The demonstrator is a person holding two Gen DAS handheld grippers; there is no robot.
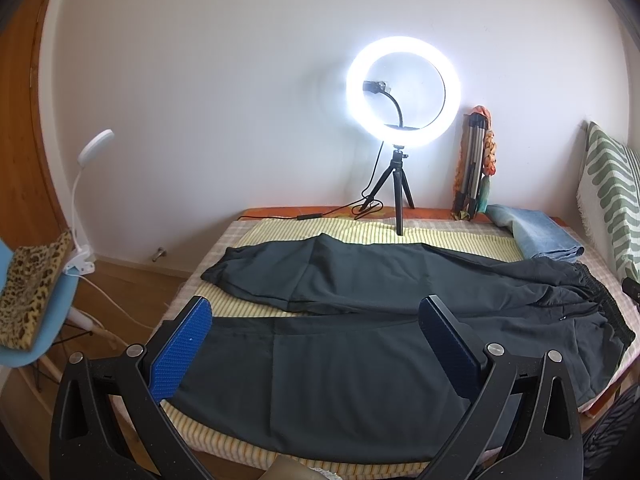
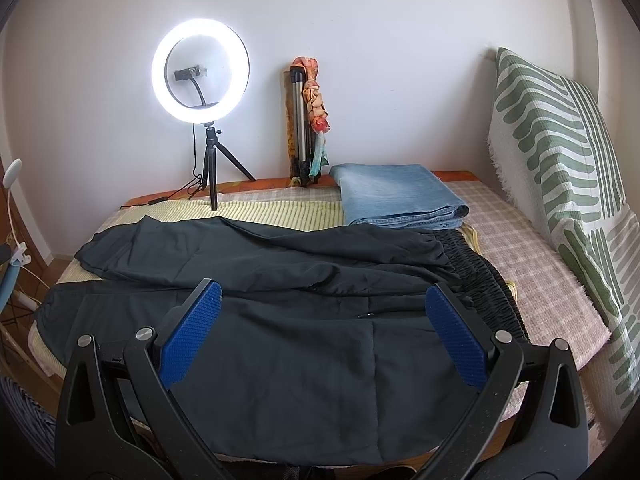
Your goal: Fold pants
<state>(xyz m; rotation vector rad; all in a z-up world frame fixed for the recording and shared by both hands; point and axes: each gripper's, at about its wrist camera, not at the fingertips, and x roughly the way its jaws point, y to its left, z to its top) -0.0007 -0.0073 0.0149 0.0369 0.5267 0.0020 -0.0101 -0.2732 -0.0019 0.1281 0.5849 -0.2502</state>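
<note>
L gripper [image 1: 316, 312]: bottom of frame, jaws wide apart, nothing held, over near leg.
R gripper [image 2: 324, 296]: same, wide apart, empty, over hip area.
Pants [image 2: 280, 344]: black, flat on bed [image 2: 540, 264], mid-frame, waistband right.
Jeans [image 2: 396, 192]: folded, behind pants.
Ring light [image 2: 201, 70]: lit, upper left, by wall.

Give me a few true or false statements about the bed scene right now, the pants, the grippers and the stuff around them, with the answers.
1. The black pants lie spread flat on the bed, both legs unfolded. True.
2. The left gripper is clamped on a pant leg. False: its jaws stand wide open, holding nothing.
3. The ring light is switched off. False: it glows brightly.
4. Folded blue jeans sit beyond the pants, near the wall. True.
5. The right gripper is open above the pants. True.
</note>
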